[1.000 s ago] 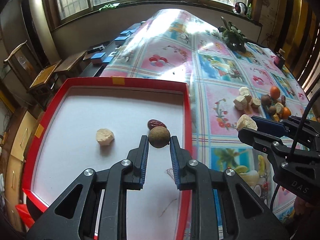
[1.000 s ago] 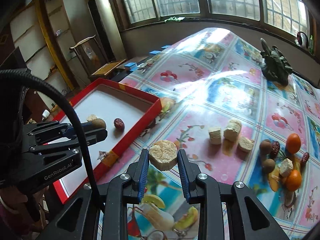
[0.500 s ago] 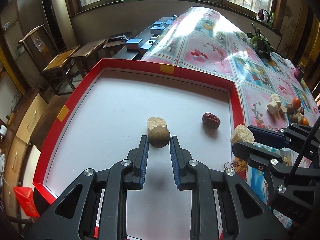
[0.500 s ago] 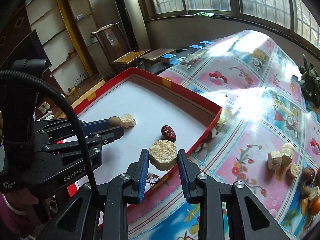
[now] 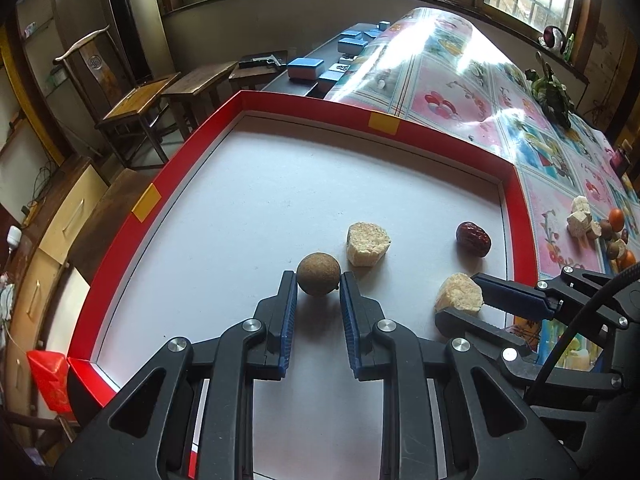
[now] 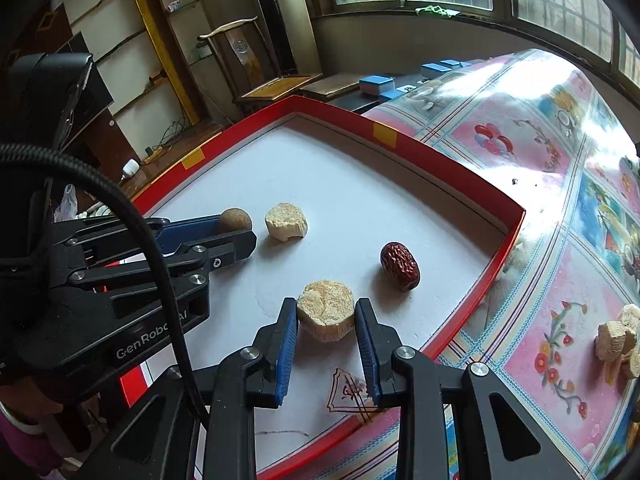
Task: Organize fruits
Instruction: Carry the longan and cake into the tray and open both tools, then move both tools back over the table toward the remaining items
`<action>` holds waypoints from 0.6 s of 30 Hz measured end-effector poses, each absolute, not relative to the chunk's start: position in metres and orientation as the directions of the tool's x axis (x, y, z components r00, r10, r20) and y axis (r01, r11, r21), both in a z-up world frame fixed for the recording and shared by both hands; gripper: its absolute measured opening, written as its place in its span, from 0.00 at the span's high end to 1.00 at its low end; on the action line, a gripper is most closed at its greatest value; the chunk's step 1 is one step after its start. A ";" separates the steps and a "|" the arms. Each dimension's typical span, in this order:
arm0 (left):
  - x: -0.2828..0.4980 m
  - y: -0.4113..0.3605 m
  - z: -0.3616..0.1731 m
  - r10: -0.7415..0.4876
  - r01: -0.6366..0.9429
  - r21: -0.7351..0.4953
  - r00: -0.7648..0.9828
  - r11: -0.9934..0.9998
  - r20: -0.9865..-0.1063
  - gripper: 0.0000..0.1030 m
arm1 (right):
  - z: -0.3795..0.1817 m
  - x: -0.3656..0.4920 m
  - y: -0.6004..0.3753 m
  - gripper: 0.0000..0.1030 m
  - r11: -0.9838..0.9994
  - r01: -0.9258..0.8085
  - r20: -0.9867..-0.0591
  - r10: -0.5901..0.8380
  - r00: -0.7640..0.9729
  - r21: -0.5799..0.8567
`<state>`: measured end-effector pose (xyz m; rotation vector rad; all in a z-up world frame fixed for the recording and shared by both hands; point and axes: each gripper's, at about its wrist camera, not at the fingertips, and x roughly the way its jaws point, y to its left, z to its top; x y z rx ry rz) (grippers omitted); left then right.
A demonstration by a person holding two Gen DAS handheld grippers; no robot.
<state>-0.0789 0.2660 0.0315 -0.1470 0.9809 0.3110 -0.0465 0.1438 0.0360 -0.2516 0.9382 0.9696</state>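
Left wrist view: left gripper (image 5: 319, 280) jaws closed tight on the round brown fruit (image 5: 318, 273), pinched at the fingertips, held over the white floor of the red tray (image 5: 120, 236). Loose in the tray: a pale chunk (image 5: 367, 243) just beside the brown fruit, a red date (image 5: 473, 239) nearer the tray's right wall. Right gripper (image 5: 460, 304) enters from the right, clamped on a second pale chunk (image 5: 459, 298), inside the tray. On the tablecloth (image 5: 460, 92) past the tray, a pile of fruit (image 5: 600, 228), well apart.

Right wrist view: right gripper (image 6: 326, 320) jaws narrow, pressing both sides of the held pale chunk (image 6: 326, 314), above the tray floor near its front wall (image 6: 480, 300). Date (image 6: 400, 266) just right of it. Left gripper (image 6: 240, 228) at left holds brown fruit (image 6: 236, 219), loose chunk (image 6: 286, 221) just beside. More pale chunks (image 6: 616, 336) on the cloth at right edge.
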 end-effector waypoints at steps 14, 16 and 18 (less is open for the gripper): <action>-0.080 0.261 0.044 0.179 -0.346 -0.024 0.542 0.938 -0.821 0.39 | 0.055 -0.048 0.107 0.58 0.596 -0.761 -0.714 0.647 0.266 0.257; -0.079 0.255 0.048 0.174 -0.334 -0.024 0.550 0.942 -0.817 0.39 | 0.059 -0.048 0.095 0.58 0.610 -0.753 -0.711 0.643 0.286 0.248; -0.079 0.246 0.052 0.169 -0.318 -0.022 0.560 0.948 -0.811 0.39 | 0.063 -0.049 0.082 0.58 0.625 -0.746 -0.710 0.632 0.311 0.230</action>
